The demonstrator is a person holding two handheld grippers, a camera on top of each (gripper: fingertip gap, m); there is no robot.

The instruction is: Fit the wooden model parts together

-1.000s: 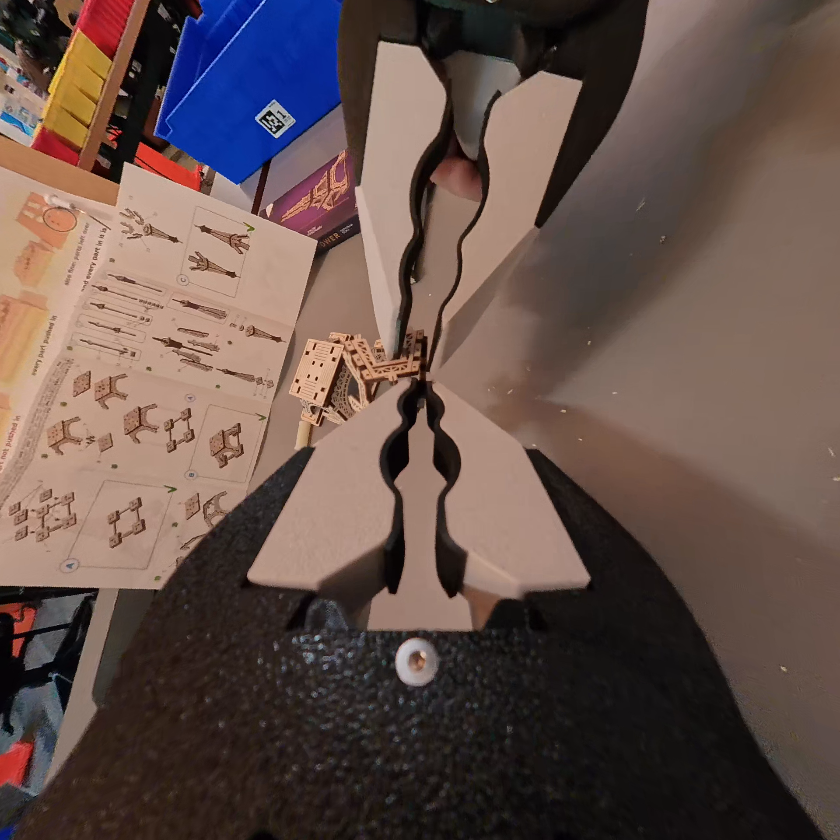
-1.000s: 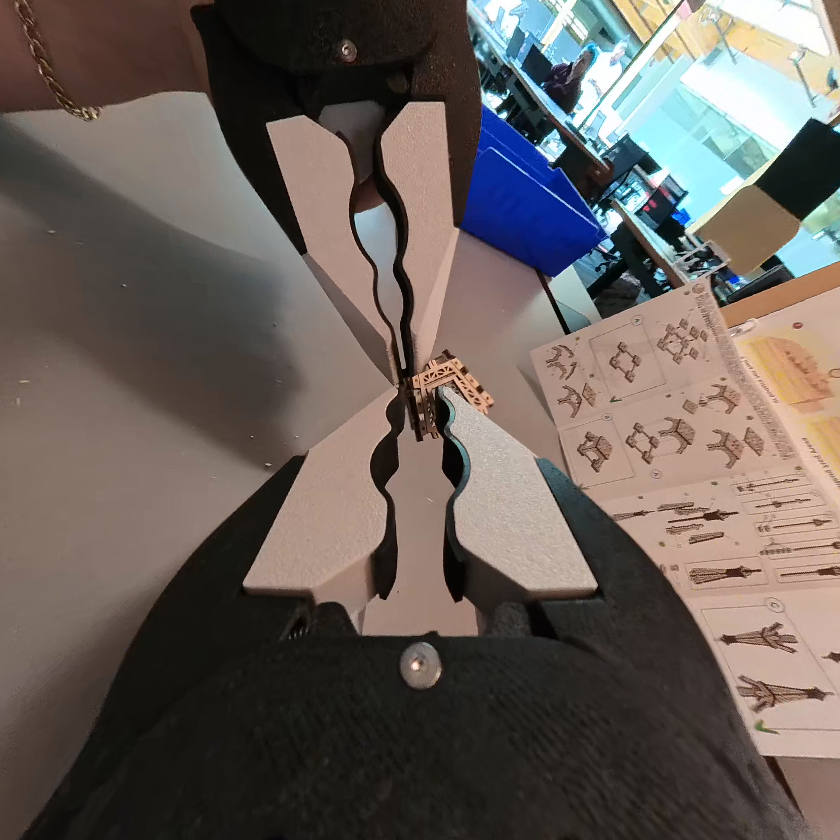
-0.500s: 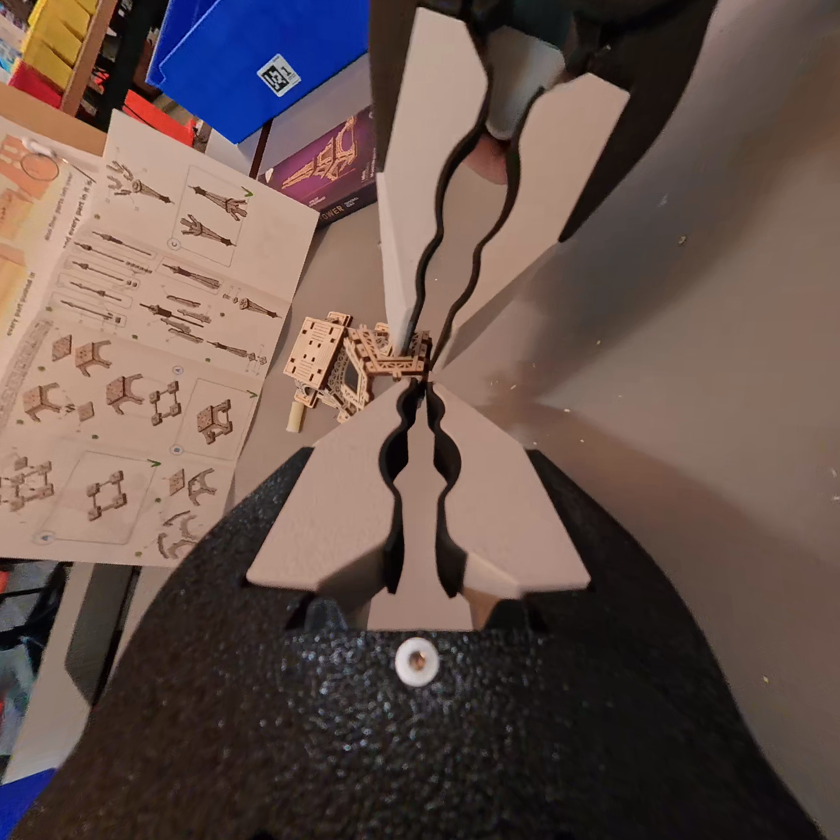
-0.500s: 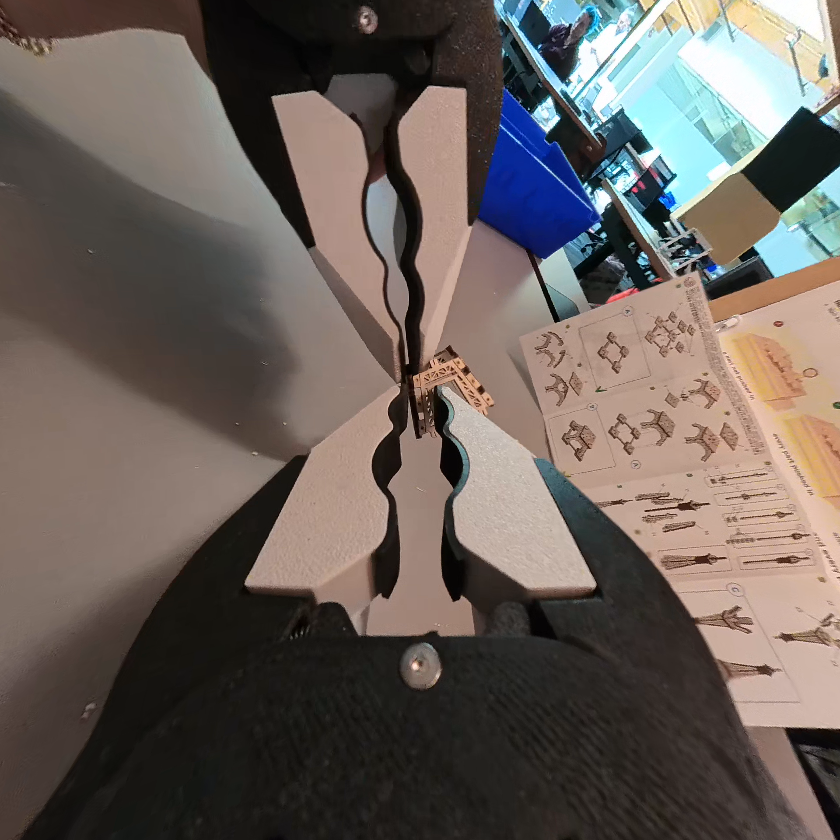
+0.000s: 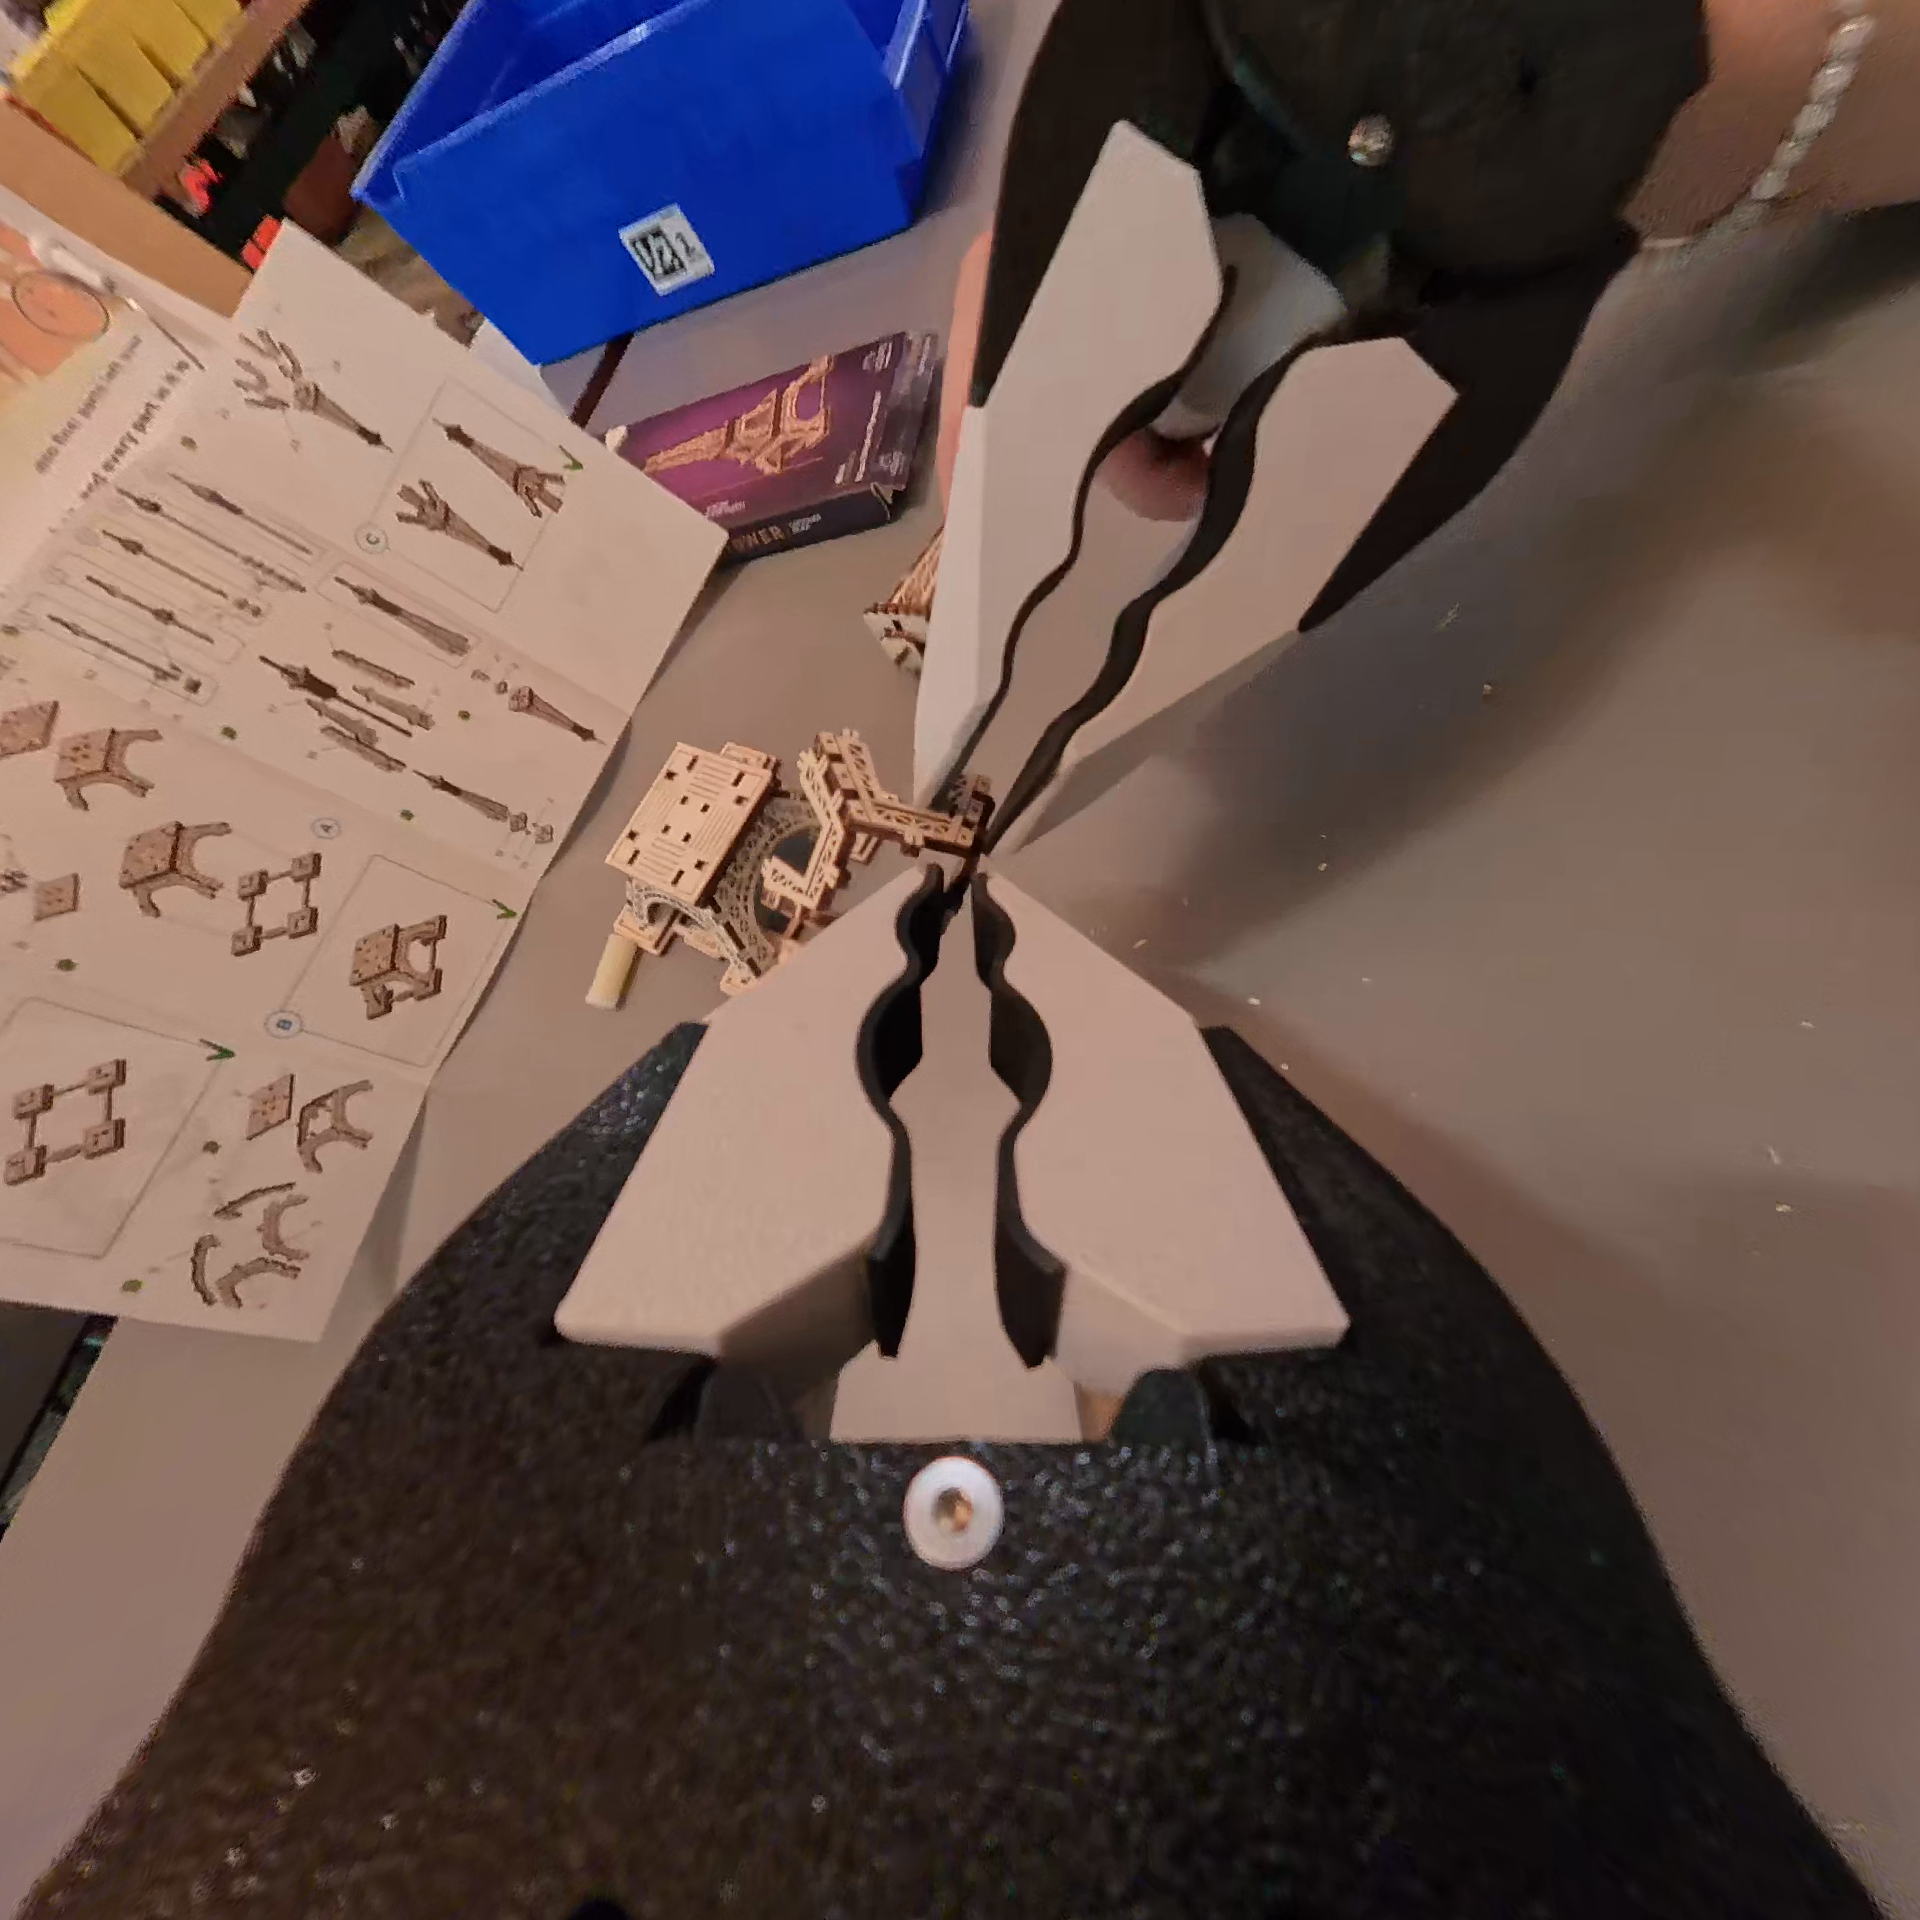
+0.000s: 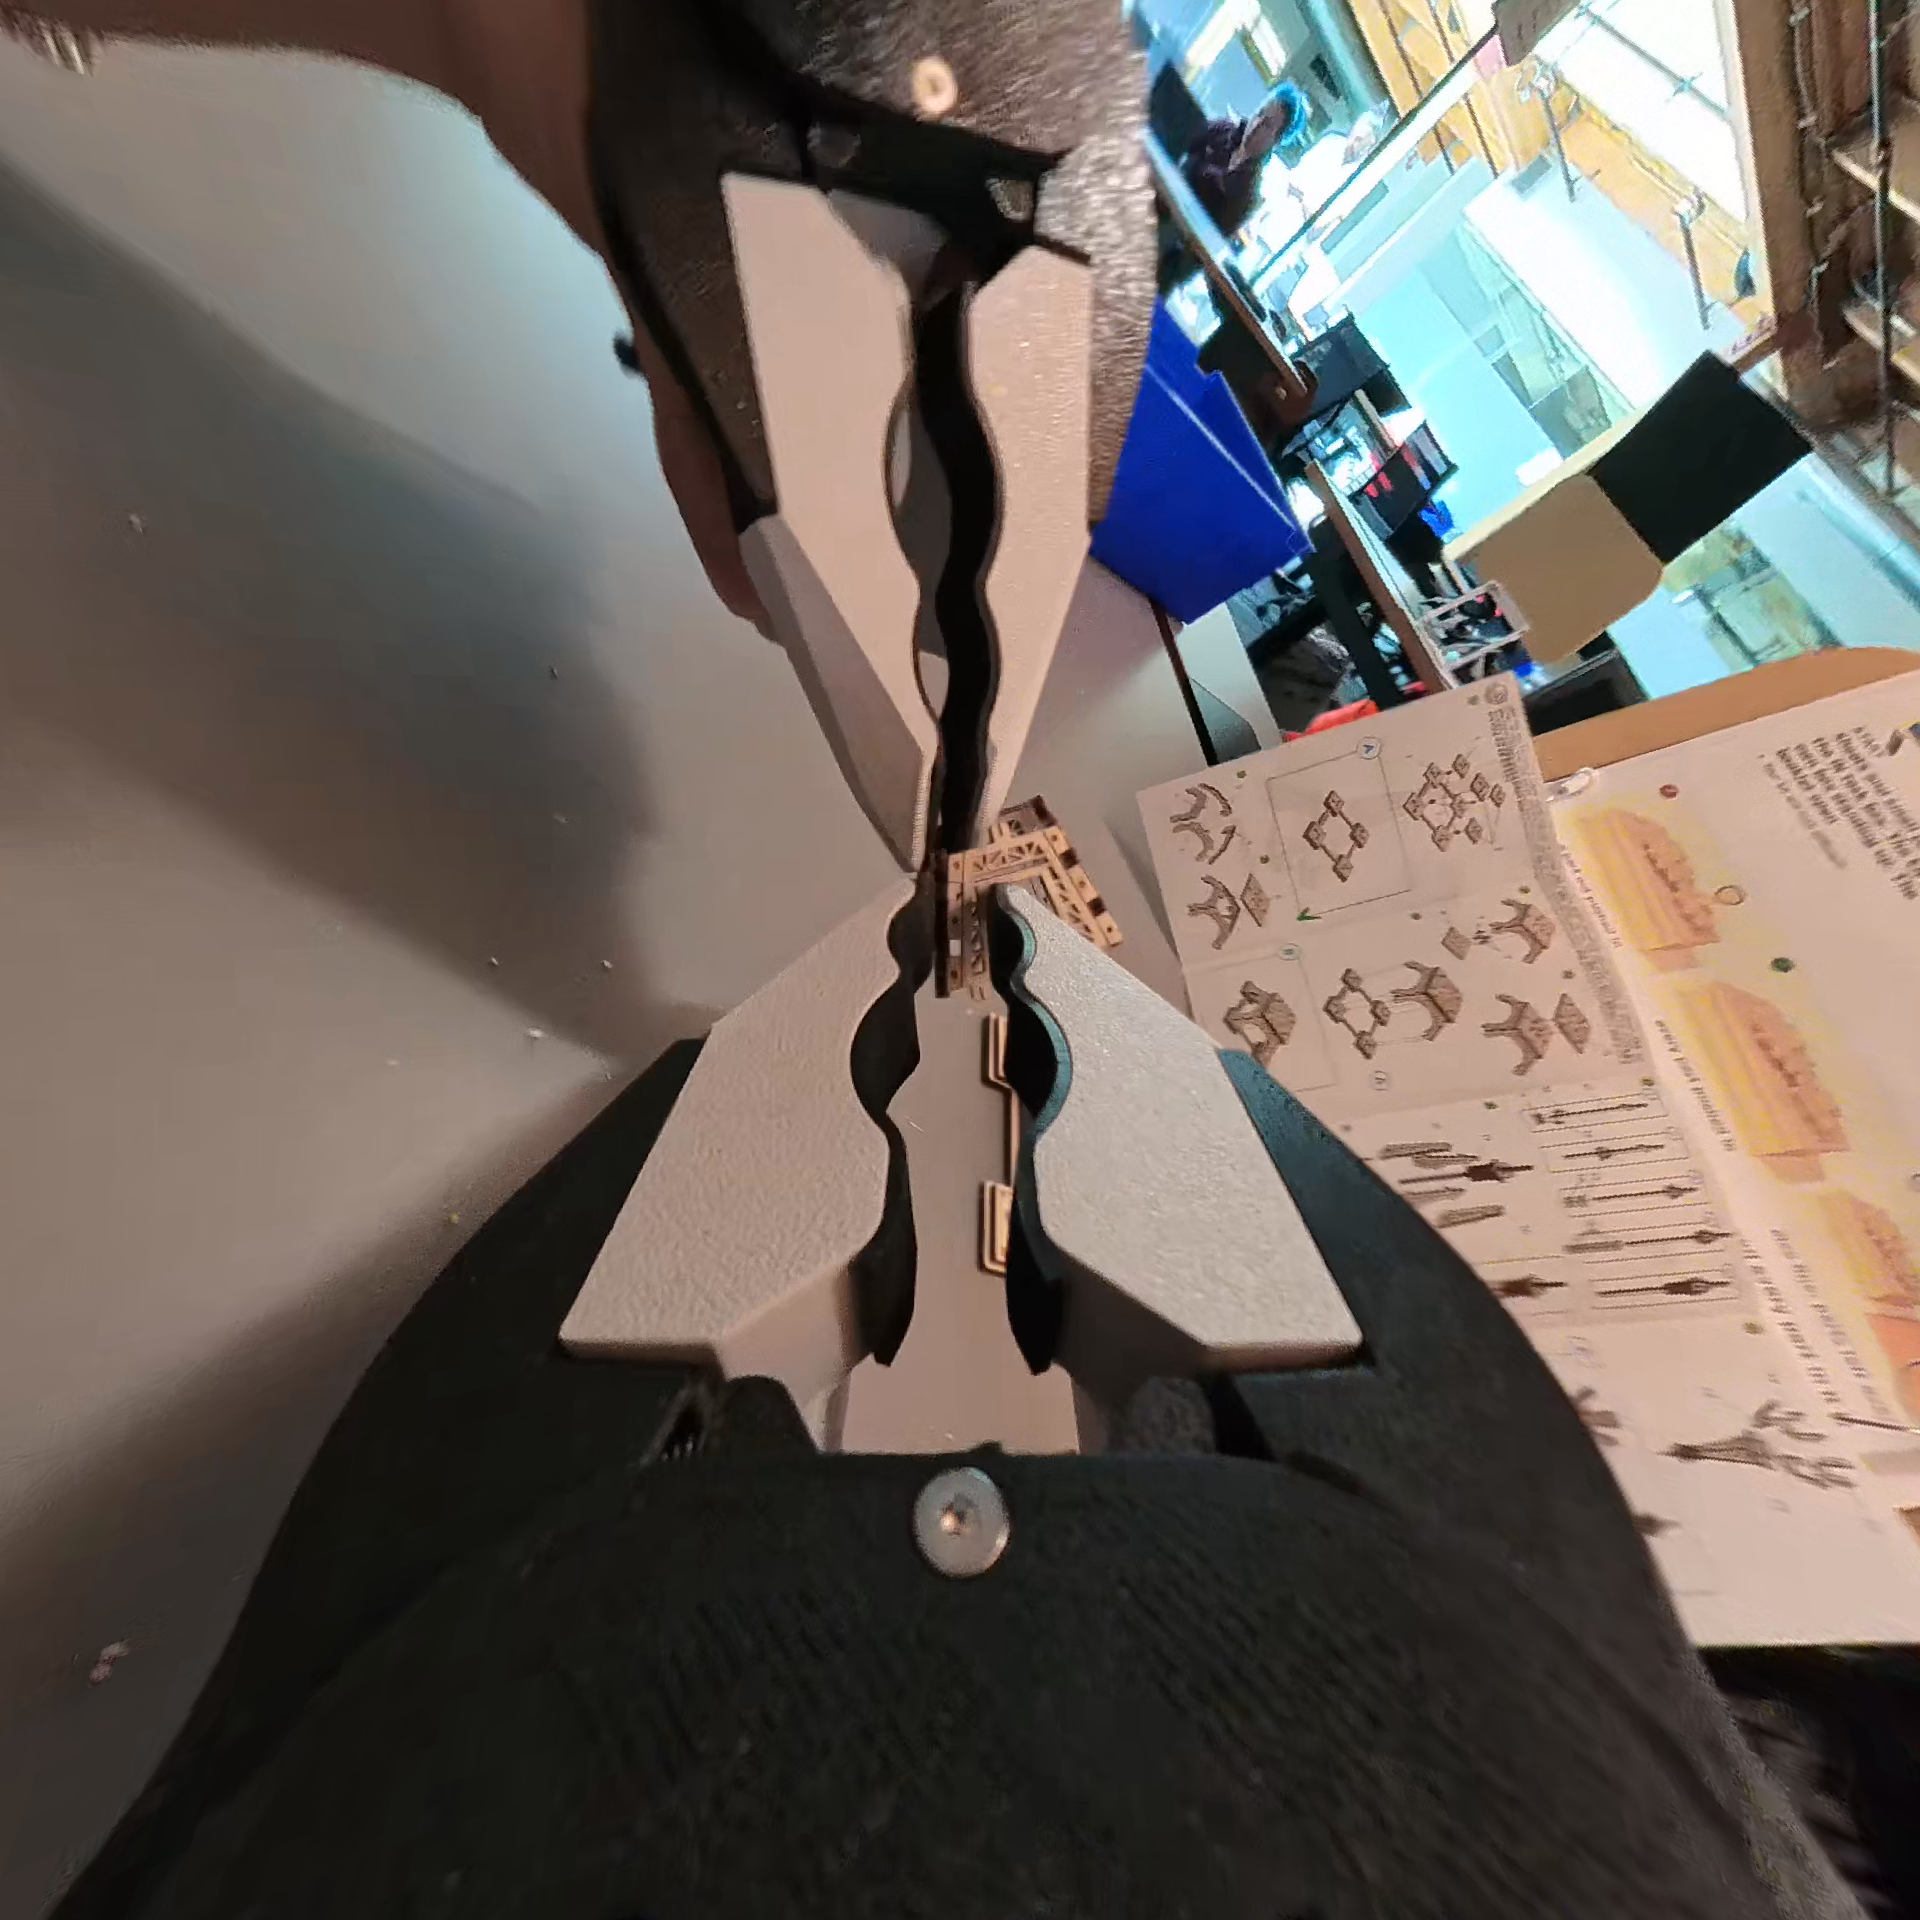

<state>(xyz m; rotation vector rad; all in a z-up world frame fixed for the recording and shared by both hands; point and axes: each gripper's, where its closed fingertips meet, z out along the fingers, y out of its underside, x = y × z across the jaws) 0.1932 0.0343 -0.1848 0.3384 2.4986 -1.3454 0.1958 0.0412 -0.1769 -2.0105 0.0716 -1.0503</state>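
blue bin (image 5: 665, 156), purple box (image 5: 790, 447), grey table (image 5: 1558, 935)

The wooden tower base (image 5: 717, 883) stands on the table (image 5: 1507, 935). Left of it lies the instruction sheet (image 5: 260, 779). Behind it lies a box (image 5: 790, 447), with the bin (image 5: 665, 156) farther back. To its right, touching it, the wooden frame (image 5: 883, 821) hangs between both grippers' tips.

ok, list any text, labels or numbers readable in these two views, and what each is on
Not copying wording out; these carry it.
Blue bin: white sticker with a black mark.
Purple box: light lettering along its edge.
Instruction sheet: small print, circled step marks.
Yellow-pictured page: blurred lines.
Wooden model parts: none visible.
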